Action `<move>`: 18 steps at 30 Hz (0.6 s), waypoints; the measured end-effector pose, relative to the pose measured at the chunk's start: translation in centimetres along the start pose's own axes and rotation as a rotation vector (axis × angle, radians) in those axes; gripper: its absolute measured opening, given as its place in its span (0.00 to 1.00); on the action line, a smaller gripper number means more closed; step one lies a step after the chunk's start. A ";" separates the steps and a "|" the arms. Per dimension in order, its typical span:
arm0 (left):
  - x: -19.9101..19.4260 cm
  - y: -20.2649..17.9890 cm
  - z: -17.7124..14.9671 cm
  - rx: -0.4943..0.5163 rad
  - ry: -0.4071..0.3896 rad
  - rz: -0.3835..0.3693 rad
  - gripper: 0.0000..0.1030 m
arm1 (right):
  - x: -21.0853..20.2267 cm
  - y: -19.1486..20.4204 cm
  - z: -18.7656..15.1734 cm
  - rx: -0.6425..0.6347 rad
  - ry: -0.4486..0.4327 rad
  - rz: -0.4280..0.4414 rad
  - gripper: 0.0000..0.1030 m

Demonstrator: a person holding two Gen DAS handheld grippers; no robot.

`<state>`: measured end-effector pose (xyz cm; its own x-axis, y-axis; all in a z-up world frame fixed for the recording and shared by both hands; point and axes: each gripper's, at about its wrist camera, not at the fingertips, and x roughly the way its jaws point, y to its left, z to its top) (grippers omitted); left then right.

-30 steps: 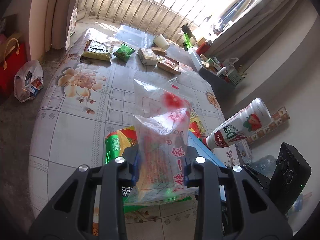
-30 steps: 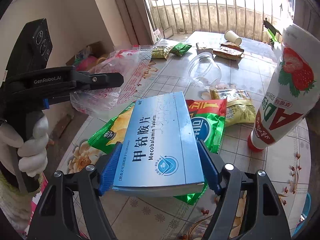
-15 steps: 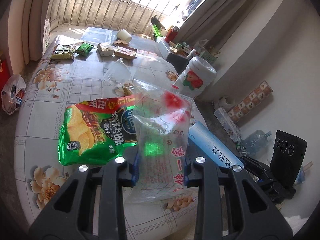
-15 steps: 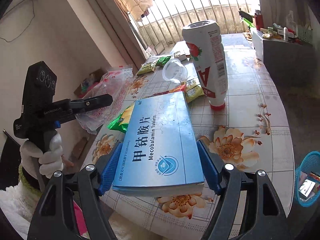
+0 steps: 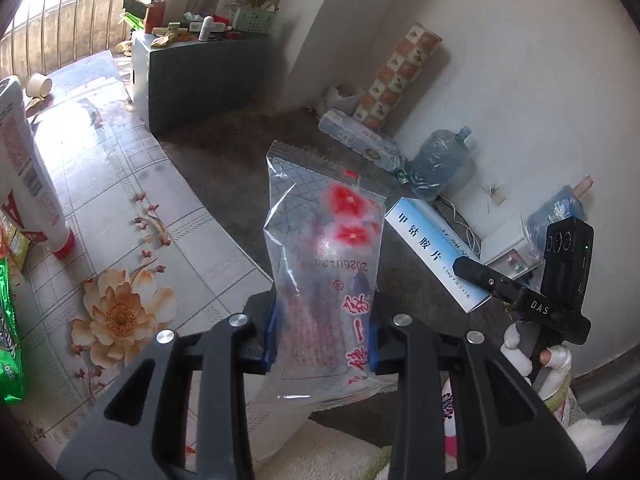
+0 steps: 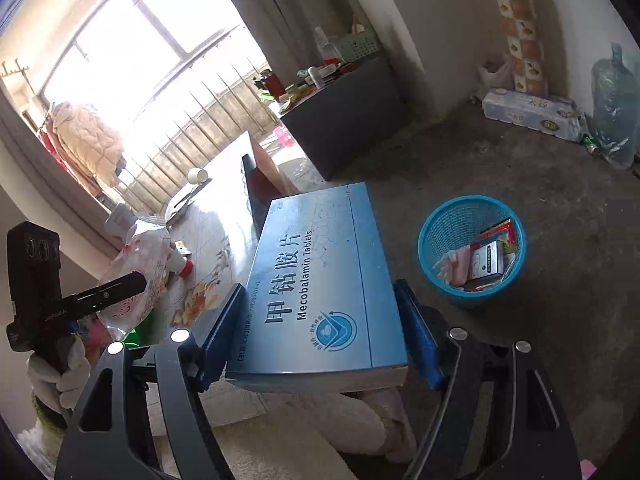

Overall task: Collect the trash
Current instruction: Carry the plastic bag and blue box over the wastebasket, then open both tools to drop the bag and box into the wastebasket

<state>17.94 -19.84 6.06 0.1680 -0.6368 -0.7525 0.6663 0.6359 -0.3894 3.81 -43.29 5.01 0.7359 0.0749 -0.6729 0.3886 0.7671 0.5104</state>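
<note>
My left gripper [image 5: 322, 336] is shut on a clear plastic wrapper [image 5: 326, 276] with red flowers and red print, held past the table's edge over the floor. My right gripper [image 6: 320, 332] is shut on a blue Mecobalamin tablet box [image 6: 316, 288]; the box also shows in the left wrist view [image 5: 436, 254], to the right of the wrapper. A blue mesh trash basket [image 6: 432, 236] with several discarded packs inside stands on the floor, right of and beyond the box. The left gripper and wrapper show at the left of the right wrist view [image 6: 136, 280].
The flower-patterned table [image 5: 120, 184] lies to the left, with a tall strawberry drink bottle [image 5: 24, 168], green snack bags [image 5: 8, 320] and a paper cup [image 5: 38, 84]. A dark cabinet [image 5: 192, 76], water jugs [image 5: 440, 160] and a tissue pack [image 6: 528, 114] stand by the walls.
Both grippers have swung right, away from the table and toward the floor, still holding the wrapper and the box. The trash basket has come into the right wrist view.
</note>
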 end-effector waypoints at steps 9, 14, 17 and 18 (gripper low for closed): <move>20.5 -4.5 5.2 0.046 0.331 0.036 0.31 | 6.9 -13.8 0.5 0.349 0.076 0.000 0.70; 29.8 -4.7 5.9 0.047 0.453 0.078 0.31 | 13.1 -19.0 2.3 0.477 0.115 -0.003 0.70; 34.3 -4.3 6.8 0.048 0.489 0.086 0.34 | 17.4 -21.2 4.2 0.520 0.118 -0.007 0.70; 35.8 -4.2 7.0 0.046 0.502 0.080 0.43 | 19.0 -21.9 4.9 0.521 0.117 -0.017 0.71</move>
<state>26.24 -48.37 -15.47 -0.1421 -0.2917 -0.9459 0.6990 0.6470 -0.3045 11.98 -61.80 -16.36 0.6717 0.1587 -0.7237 0.6459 0.3530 0.6769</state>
